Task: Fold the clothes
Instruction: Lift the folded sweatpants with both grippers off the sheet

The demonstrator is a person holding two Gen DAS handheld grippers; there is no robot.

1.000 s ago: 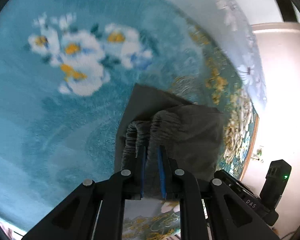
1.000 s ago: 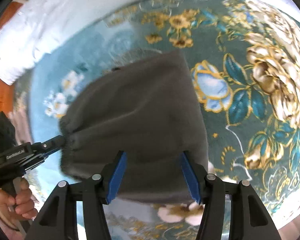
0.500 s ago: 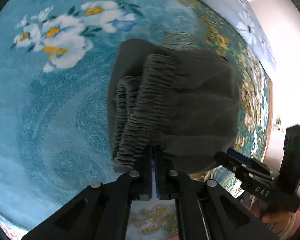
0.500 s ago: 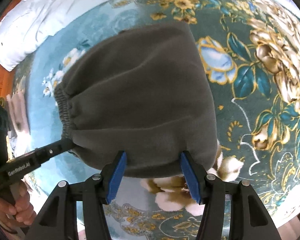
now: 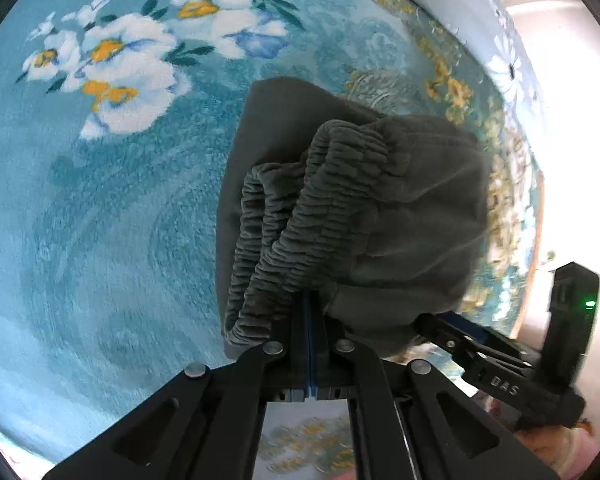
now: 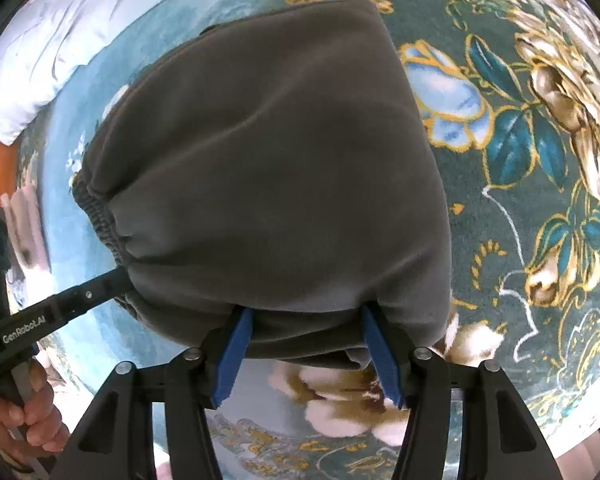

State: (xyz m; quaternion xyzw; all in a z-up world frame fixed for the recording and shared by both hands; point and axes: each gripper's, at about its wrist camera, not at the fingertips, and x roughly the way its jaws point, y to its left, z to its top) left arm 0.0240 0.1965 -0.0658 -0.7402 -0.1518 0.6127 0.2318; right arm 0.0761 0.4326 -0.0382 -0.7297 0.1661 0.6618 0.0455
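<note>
A folded dark grey garment (image 6: 272, 168) with a gathered elastic waistband (image 5: 300, 216) lies on a teal floral carpet. My left gripper (image 5: 311, 320) is shut on the garment at the waistband's near edge; it also shows in the right wrist view (image 6: 80, 300) at the garment's left side. My right gripper (image 6: 306, 344) is open, its blue pads (image 6: 234, 348) spread at the garment's near edge, with cloth lying between and over the tips. The right gripper also shows in the left wrist view (image 5: 460, 336), partly under the cloth.
The carpet (image 6: 520, 240) spreads all round, with white flowers (image 5: 112, 68) on the left. A white bedsheet (image 6: 48, 36) hangs at the far left of the right wrist view. A pale wall (image 5: 572, 160) stands to the right of the carpet's edge.
The left gripper has closed tight on the waistband. Both cameras have moved closer to the garment, which now fills more of each view. The right gripper stays open.
</note>
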